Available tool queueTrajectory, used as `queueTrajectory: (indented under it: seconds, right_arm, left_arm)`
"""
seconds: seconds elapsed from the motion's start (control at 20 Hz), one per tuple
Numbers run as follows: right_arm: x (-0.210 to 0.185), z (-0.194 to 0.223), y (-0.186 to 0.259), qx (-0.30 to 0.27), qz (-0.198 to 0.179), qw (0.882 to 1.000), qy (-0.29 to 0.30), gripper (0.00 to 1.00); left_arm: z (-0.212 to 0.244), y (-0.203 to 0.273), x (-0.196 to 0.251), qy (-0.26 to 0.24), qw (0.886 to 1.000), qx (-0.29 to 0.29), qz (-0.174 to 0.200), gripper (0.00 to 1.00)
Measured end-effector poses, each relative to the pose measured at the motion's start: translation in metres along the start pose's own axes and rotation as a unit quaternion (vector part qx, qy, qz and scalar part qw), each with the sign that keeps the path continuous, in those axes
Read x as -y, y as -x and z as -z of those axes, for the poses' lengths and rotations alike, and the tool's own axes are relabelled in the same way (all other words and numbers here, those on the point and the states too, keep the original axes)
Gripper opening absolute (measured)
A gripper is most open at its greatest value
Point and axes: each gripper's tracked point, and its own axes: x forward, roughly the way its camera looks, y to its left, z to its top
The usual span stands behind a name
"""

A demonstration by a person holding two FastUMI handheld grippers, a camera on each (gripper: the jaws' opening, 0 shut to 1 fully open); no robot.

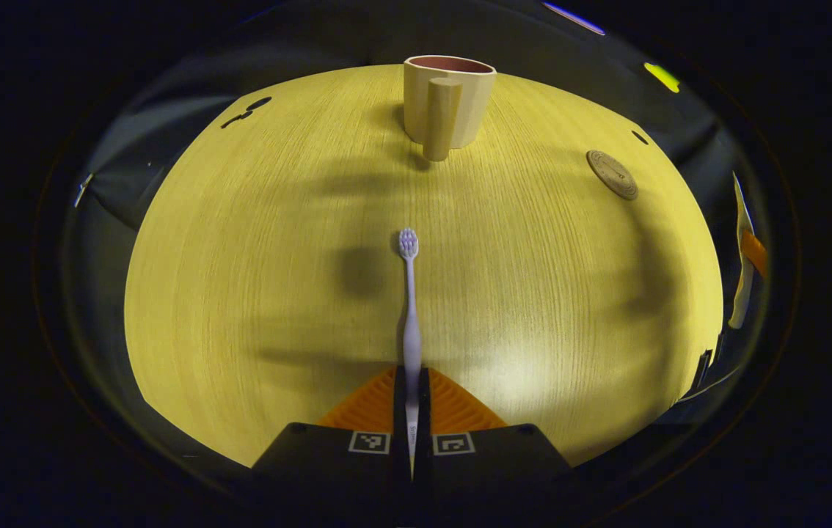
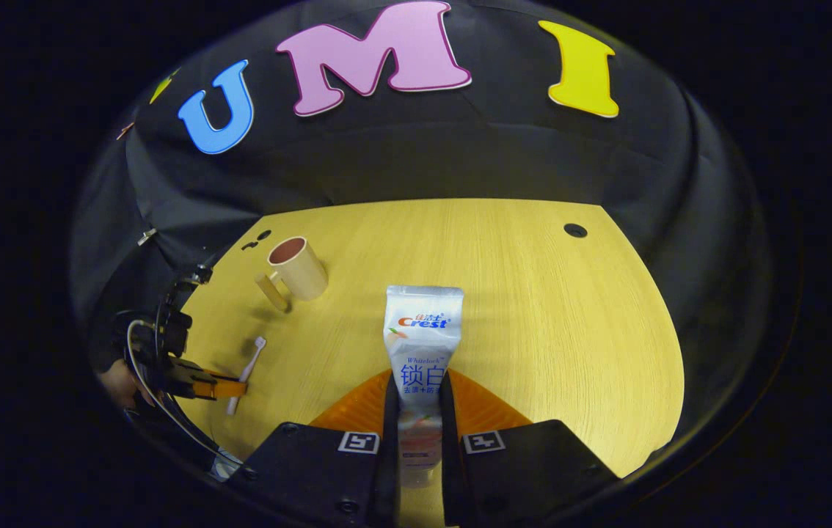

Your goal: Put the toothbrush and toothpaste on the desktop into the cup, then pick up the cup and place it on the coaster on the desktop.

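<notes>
On my left gripper (image 1: 411,411) and right gripper (image 2: 416,433) I see black housings with square white-and-black markers, and ribbed surfaces.

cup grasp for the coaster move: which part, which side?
Grip the cup by its handle, coming from the near side: the cup stands upright and the handle juts toward the left gripper, vertical and narrow enough for two fingers. The wide body looks harder to span.
</notes>
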Motion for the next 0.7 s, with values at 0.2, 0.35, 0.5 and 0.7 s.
queueTrajectory:
  seconds: [0.2, 0.35, 0.5, 0.7]
  right_arm:
    - [-0.025, -0.039, -0.007, 0.032, -0.023, 0.999, 0.016, 0.26]
    - [-0.048, -0.062, -0.010, 0.059, -0.039, 0.997, 0.028, 0.26]
    - [-0.072, -0.081, -0.020, 0.075, -0.056, 0.994, 0.048, 0.26]
    - [-0.109, -0.106, -0.036, 0.087, -0.081, 0.991, 0.054, 0.26]
  left_arm:
    - [0.000, 0.011, 0.004, 0.037, 0.998, 0.041, 0.027, 0.06]
    - [-0.004, 0.029, 0.006, 0.066, 0.993, 0.081, 0.055, 0.07]
    - [-0.011, 0.049, 0.003, 0.094, 0.985, 0.125, 0.070, 0.07]
    - [-0.019, 0.081, -0.005, 0.108, 0.973, 0.189, 0.076, 0.07]
